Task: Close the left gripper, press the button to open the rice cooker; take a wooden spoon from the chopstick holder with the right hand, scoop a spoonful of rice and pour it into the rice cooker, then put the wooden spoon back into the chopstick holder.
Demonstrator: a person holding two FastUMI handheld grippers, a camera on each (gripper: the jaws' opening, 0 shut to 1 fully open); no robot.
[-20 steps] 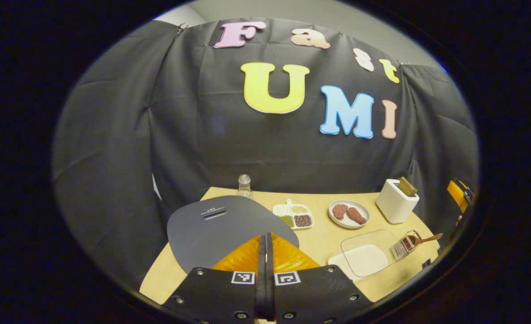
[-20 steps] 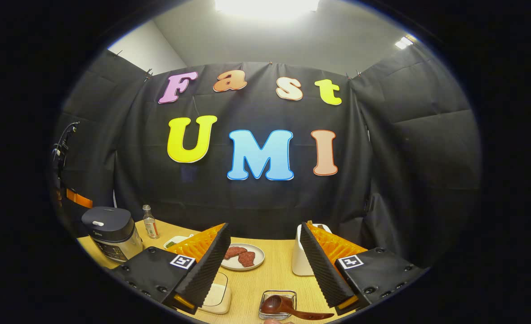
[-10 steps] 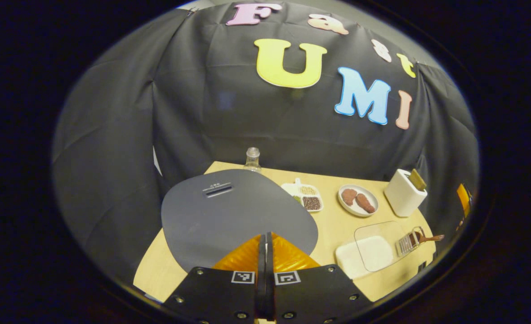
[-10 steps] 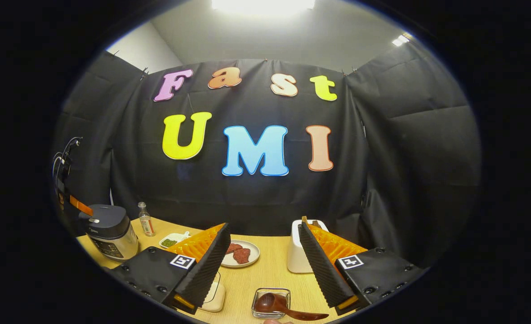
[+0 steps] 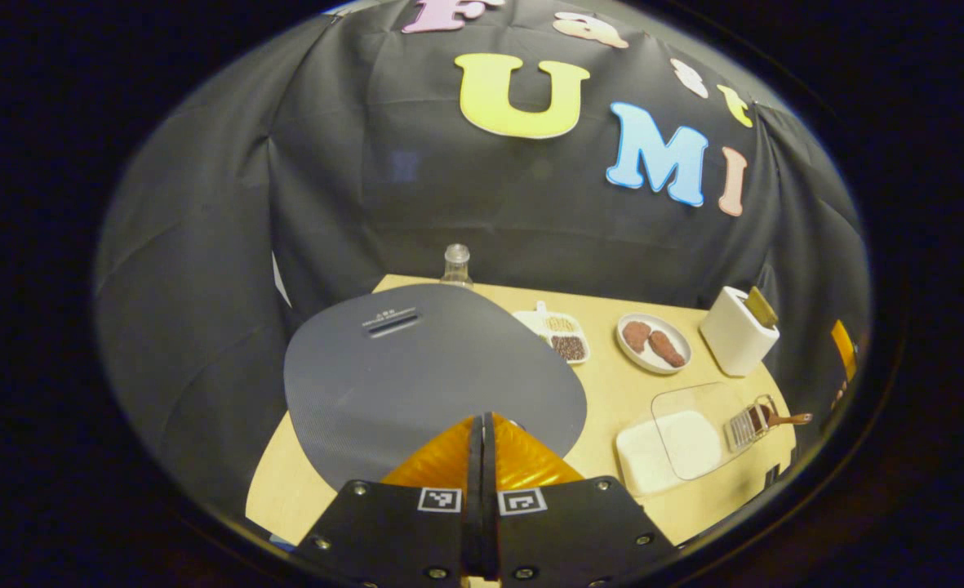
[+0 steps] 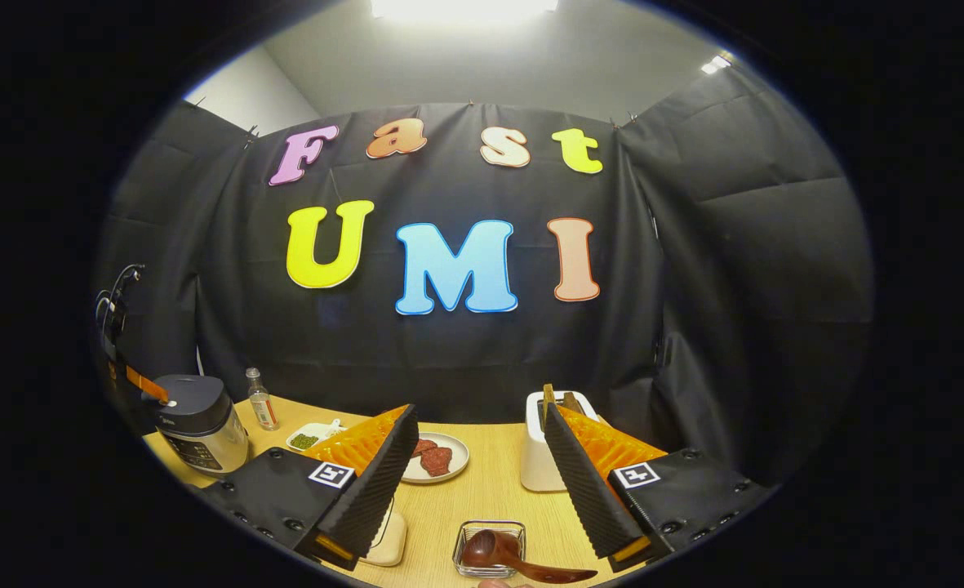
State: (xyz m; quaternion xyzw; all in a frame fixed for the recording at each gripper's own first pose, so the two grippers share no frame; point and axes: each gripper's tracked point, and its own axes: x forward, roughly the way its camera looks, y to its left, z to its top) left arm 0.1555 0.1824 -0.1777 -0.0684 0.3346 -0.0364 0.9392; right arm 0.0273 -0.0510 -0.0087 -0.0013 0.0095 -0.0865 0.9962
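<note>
Fingers of your left gripper (image 5: 482, 425) are pressed flat together with nothing between them, and their tips sit at the near edge of the rice cooker (image 5: 433, 367) lid. From the left gripper view you cannot tell whether the tips touch the button. The lid is down. In the right gripper view the rice cooker (image 6: 198, 420) stands at the far left of the table (image 6: 490, 490), with your left gripper (image 6: 145, 384) right at the white button on the lid's edge.

Your right gripper (image 6: 482, 457) is spread wide and holds nothing. It hangs above the table, and the wooden spoon (image 6: 506, 555) lies below and between its fingers, bowl resting in a small clear glass dish (image 6: 490, 535) with the handle pointing right over the rim. In the left gripper view the wooden spoon (image 5: 779, 419) sits in that dish (image 5: 749, 420) at the table's right side, just beside the white rice container (image 5: 669, 449) with its clear lid.

The white chopstick holder (image 6: 540, 449) stands upright behind your right gripper's right finger. A plate of meat pieces (image 6: 437, 459) sits between the fingers farther back. A small bottle (image 6: 261, 400) and a divided tray of grains (image 6: 314, 437) stand just right of the cooker.
</note>
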